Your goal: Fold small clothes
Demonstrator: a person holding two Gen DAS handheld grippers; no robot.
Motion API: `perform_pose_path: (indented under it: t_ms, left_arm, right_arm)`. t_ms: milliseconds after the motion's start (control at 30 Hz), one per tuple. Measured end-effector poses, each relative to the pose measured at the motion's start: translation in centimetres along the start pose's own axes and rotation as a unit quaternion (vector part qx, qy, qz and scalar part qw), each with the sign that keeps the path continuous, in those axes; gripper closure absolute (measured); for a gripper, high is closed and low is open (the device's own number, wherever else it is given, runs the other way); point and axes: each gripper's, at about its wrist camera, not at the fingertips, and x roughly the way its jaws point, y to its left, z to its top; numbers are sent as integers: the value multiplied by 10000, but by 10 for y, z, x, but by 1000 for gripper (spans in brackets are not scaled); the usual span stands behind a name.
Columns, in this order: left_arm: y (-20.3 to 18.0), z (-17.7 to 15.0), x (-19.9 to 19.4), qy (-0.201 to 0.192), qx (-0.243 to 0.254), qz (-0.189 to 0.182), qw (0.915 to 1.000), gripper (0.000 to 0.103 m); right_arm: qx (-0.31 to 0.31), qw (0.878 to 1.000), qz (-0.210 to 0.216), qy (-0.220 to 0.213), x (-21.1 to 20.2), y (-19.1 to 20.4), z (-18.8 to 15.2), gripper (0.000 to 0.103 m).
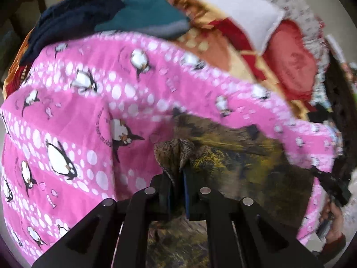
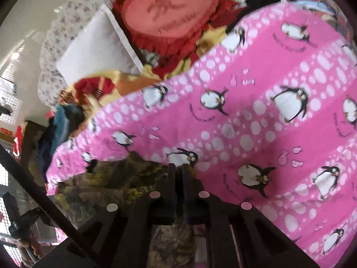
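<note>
A dark olive and yellow patterned garment (image 1: 234,156) lies stretched over a pink penguin-print sheet (image 1: 67,122). My left gripper (image 1: 177,178) is shut on the garment's bunched left corner. The right gripper shows at the right edge of the left wrist view (image 1: 332,185), held by a hand. In the right wrist view the same garment (image 2: 116,178) lies left of my right gripper (image 2: 178,172), which is shut on its edge. The pink sheet (image 2: 256,122) fills the right side. The left gripper shows at the lower left (image 2: 17,221).
A pile of dark blue and teal clothes (image 1: 107,13) lies at the back of the bed. A red heart-shaped cushion (image 2: 169,15), a white pillow (image 2: 96,51) and a red-yellow blanket (image 1: 214,31) lie beyond the sheet. Both views are motion-blurred.
</note>
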Motion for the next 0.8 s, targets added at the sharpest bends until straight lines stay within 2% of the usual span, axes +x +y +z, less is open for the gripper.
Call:
perform_pose_path:
  t_ms: [100, 133, 167, 233, 367, 433, 500, 600, 633, 667, 700, 767, 800]
  left_arm:
    - [4, 4, 2, -31, -107, 25, 9999, 87]
    - [5, 4, -5, -128, -77, 5, 9999, 81]
    - [5, 4, -12, -207, -40, 19, 9998, 77]
    - [4, 1, -32, -406, 97, 74, 9991, 66]
    - [-8, -15, -59, -633, 421, -10, 9971, 58]
    - [-14, -29, -63, -706, 538, -69, 9960, 49]
    - [-20, -38, -55, -666, 595, -91, 9960, 49]
    - [-25, -50, -27, -413, 590, -93, 9974, 49]
    - [-26, -53, -17, -347, 542, -123, 9979, 49]
    - [-27, -56, -7, -232, 493, -160, 9984, 49]
    - [-28, -58, 0, -136, 478, -180, 9986, 49]
    - [-32, -62, 0, -147, 505, -162, 9985, 49]
    - [-33, -63, -3, -176, 510, -193, 9984, 49]
  right_arm:
    - [-80, 9996, -133, -244, -14, 3, -3, 95]
    - [-119, 9992, -185, -339, -24, 4, -5, 90]
    - [-160, 9989, -202, -383, -34, 6, -8, 81]
    - [-246, 9988, 29, -428, -55, 11, -20, 79]
    - [-831, 9950, 556, -76, -69, 40, -60, 79]
    - [-1110, 9916, 657, 95, -65, 53, -79, 79]
    - [-1428, 9871, 675, 261, -56, 64, -99, 79]
    - [-1684, 9842, 302, 457, -35, 65, -116, 79]
    - [-1736, 9837, -51, 467, -26, 58, -118, 79]
    - [-1713, 9835, -367, 460, -20, 47, -116, 86]
    - [-1547, 9858, -432, 497, -17, 35, -114, 100]
    - [-1085, 9927, -157, 509, -21, 15, -107, 103]
    - [-1063, 9929, -216, 494, -25, 12, -106, 103]
